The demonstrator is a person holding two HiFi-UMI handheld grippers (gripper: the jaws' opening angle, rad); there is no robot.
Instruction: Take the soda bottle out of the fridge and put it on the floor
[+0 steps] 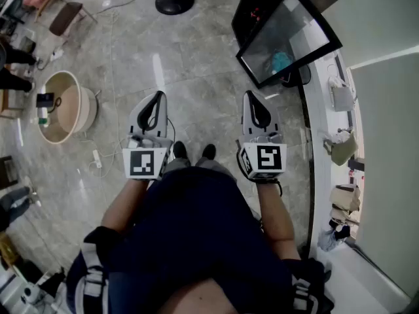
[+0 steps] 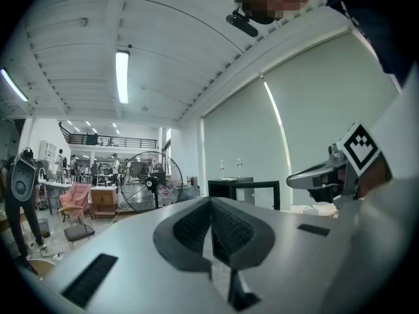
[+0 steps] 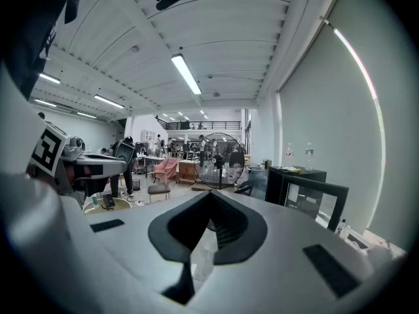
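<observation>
- Two grippers in play: you are holding the left gripper (image 1: pixel 157 98) and the right gripper (image 1: pixel 252 97) side by side in front of you, both pointing forward over the floor (image 1: pixel 196 51).
- Both are sitting closed, jaw tips meeting, and neither is carrying anything. Each gripper's own view is showing only open room past the tips.
- You are standing with the fridge (image 1: pixel 258 8) ahead of you and to your right. Its glass door (image 1: pixel 291 38) is looking swung open.
- Noting the soda bottle: it is not showing plainly in any view. A teal shape (image 1: pixel 281 61) is showing through the glass, but I cannot tell whether it is the bottle, so its long axis is going unrecorded. Going by the task, it is presumably sitting inside the fridge; it is not on the floor.
- You are keeping the right gripper nearer the fridge than the left. The right gripper view is catching the dark cabinet and door off to its right, well apart from the jaws.
- Judgement: the reach is turning on a forward-right swing with the right gripper leading, its jaws needing to part before any grasp.
- Judgement: the task is sitting at its start, nothing lifted.
</observation>
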